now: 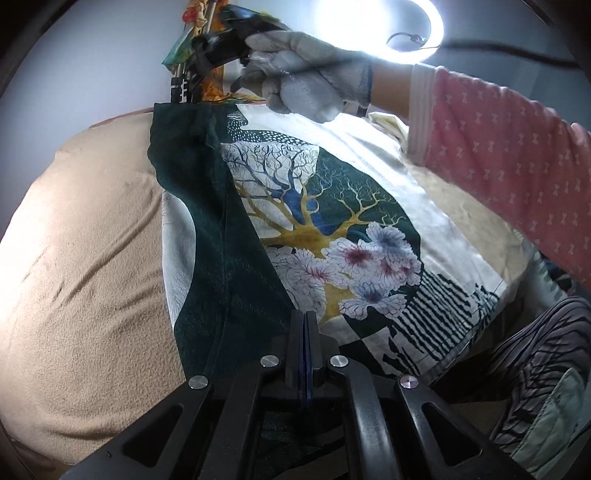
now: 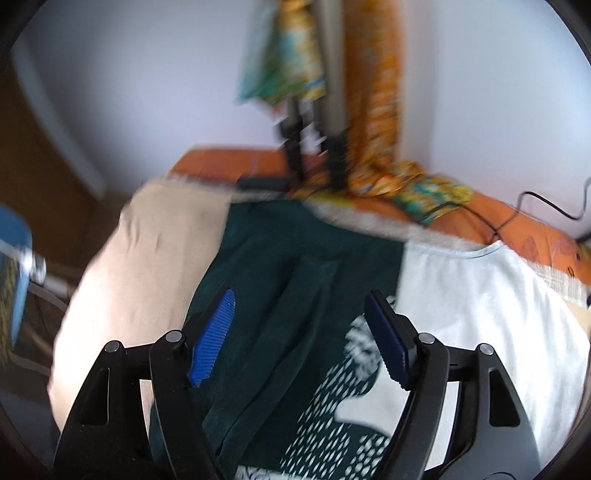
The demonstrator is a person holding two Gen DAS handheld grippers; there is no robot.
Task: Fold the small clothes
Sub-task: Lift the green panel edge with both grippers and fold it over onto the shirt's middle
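Observation:
A white garment (image 1: 369,192) printed with a tree and flowers lies on the beige blanket (image 1: 85,236). A dark green part (image 1: 221,258) is folded over its left side. My left gripper (image 1: 306,321) is shut at the garment's near edge, where the green part lies; whether cloth is pinched is hidden. My right gripper (image 2: 301,332) is open, its blue pads (image 2: 212,338) hovering over the green fold (image 2: 295,280) near the garment's far end. In the left wrist view a gloved hand (image 1: 299,74) holds that gripper above the far edge.
The blanket (image 2: 147,251) covers an orange surface (image 2: 236,162) against a white wall. A stand with hanging patterned cloth (image 2: 373,110) and black cables (image 2: 535,203) sit at the far edge. A striped cloth (image 1: 535,350) lies to the right. A ring light (image 1: 380,22) glows above.

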